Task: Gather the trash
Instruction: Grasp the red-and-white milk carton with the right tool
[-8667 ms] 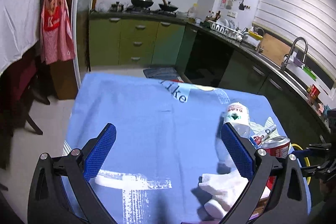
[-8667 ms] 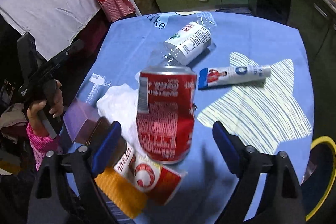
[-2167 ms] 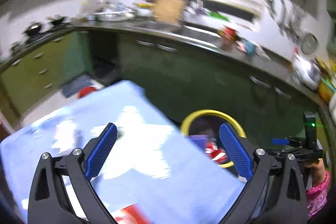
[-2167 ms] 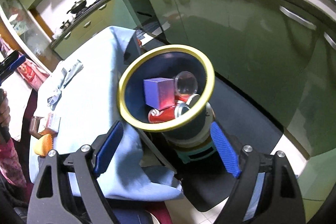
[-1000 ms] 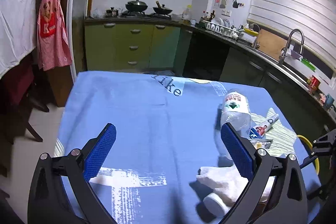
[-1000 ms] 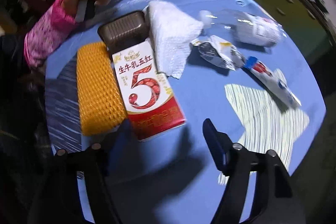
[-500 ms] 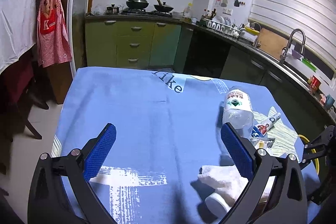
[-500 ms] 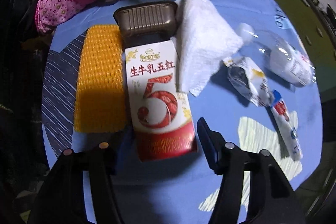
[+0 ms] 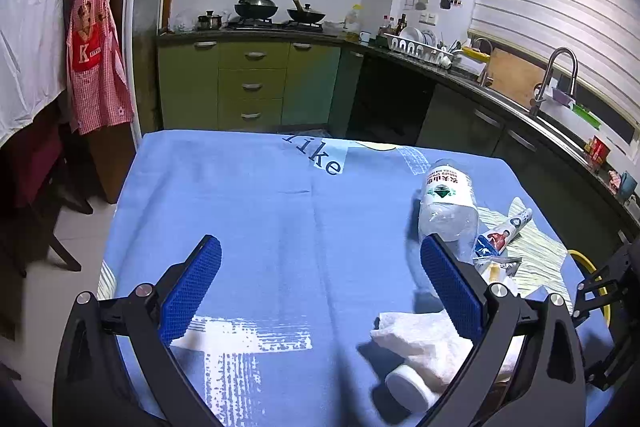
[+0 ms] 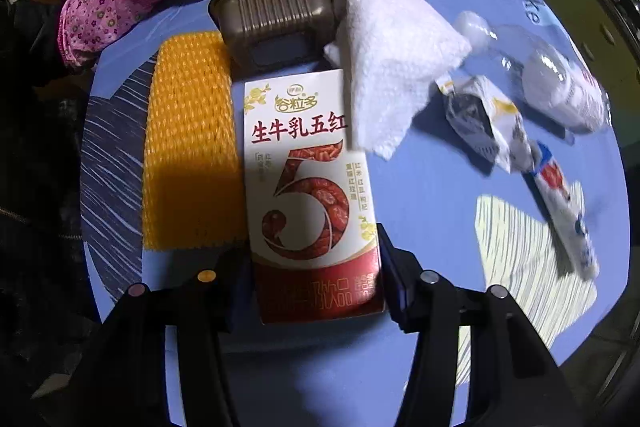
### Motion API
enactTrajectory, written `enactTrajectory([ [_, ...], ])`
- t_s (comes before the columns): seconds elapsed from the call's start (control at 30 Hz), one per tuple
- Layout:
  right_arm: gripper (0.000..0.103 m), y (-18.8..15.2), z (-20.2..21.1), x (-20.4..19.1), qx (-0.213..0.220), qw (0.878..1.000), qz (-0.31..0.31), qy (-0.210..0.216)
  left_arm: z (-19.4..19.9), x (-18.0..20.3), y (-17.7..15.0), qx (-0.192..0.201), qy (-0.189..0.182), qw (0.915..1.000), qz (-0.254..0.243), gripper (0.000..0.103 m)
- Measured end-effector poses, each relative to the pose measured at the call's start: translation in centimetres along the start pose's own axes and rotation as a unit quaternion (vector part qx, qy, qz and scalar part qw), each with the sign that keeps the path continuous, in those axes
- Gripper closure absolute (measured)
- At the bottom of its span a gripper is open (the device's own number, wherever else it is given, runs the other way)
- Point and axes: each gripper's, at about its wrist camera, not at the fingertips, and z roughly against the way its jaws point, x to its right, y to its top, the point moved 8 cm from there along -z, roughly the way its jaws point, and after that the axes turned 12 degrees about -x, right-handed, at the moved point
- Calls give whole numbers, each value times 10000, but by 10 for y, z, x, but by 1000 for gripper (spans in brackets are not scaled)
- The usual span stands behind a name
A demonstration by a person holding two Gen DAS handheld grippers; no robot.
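Right fingers were closing round the carton at lower centre of frame, pads not clearly pressing yet. Left gripper hung wide open, nothing btwn, over the cloth.

One carton, one bottle, one tube (blurred), one tray.

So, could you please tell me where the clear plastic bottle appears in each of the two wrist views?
Left wrist: plastic bottle lies right of centre, just beyond the left gripper's right finger.
Right wrist: bottle at the upper right edge.
Shared landmark: the white paper towel.
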Motion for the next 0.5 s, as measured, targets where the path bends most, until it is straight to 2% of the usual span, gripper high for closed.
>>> enactTrajectory([
  [0.27,53,-31,2,-8,65,9971,-759,-30,5,-1,1,53,-92,9999,80,5],
  [0.5,53,-70,23,-20,524,9831,-1748,-121,7,2,2,84,-125,9999,58,5],
])
